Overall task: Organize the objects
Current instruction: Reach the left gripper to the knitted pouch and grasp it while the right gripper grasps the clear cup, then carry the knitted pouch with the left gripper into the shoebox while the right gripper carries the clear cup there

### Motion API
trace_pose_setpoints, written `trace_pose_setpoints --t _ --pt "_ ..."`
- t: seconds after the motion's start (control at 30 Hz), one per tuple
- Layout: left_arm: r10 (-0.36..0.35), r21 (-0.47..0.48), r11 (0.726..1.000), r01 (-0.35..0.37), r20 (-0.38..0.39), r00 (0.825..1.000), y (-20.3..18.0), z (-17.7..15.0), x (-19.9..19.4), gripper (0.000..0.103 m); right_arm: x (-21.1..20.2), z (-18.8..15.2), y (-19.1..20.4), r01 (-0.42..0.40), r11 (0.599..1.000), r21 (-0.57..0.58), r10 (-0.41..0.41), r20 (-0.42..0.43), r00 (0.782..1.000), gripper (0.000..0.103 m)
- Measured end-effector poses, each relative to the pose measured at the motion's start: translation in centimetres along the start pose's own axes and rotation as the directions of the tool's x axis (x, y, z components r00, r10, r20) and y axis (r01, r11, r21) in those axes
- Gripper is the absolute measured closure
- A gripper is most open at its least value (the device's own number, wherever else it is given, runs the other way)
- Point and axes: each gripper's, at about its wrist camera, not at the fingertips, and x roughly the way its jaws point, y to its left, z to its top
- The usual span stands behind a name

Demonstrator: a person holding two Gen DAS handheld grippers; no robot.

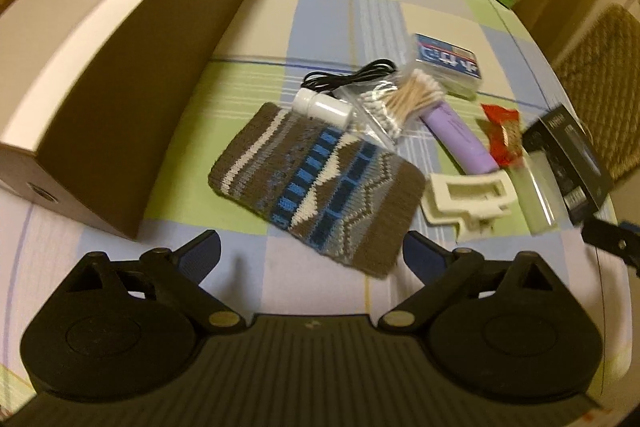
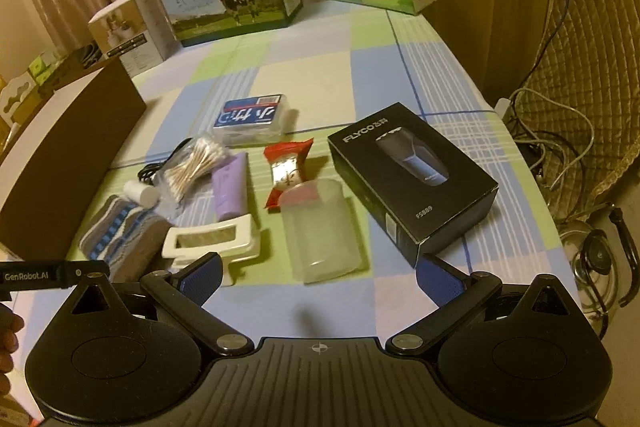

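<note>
Objects for sorting lie clustered on a checked tablecloth (image 2: 320,83). In the left wrist view the knitted pouch (image 1: 316,183) sits just ahead of the left gripper (image 1: 312,251), toward twelve o'clock, its near corner reaching between the wide-spread jaws, which hold nothing. A white bottle (image 1: 322,107) rests at the pouch's far edge, at about twelve o'clock, with a bag of cotton swabs (image 1: 404,99) and a black cable (image 1: 352,75) beyond. A purple tube (image 1: 460,137) and a cream hair clip (image 1: 466,201) lie toward two o'clock. The brown box (image 1: 132,99) stands open at ten o'clock.

In the right wrist view the right gripper (image 2: 318,277) is also spread wide and empty (nothing touches its pads); a frosted plastic cup (image 2: 320,231) lies on its side at twelve o'clock, a red candy wrapper (image 2: 286,167) beyond, a black shaver box (image 2: 412,179) at one o'clock.
</note>
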Motion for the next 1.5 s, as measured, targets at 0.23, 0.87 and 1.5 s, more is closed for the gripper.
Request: trace_pose_setpoints --t 0.23,0.87,1.5 --pt "0.008 -0.108 0.994 -0.005 0.027 1.000 0.3 0.9 2.6 0.008 1.0 0.7 -1.0 -0.008 1.000 0.017 0.008 0.004 1.000 0.002" --pt "0.024 -0.181 0.983 -0.010 0.072 0.997 0.6 1.7 3.9 0.086 1.7 0.8 -0.8 -0.070 0.996 -0.059 0.070 0.000 0.998 0.021" --pt "0.051 -0.184 0.982 -0.036 0.073 0.996 4.3 -0.7 -0.9 0.089 5.7 0.1 -0.1 -0.039 0.985 -0.166 0.029 -0.061 0.998 0.046"
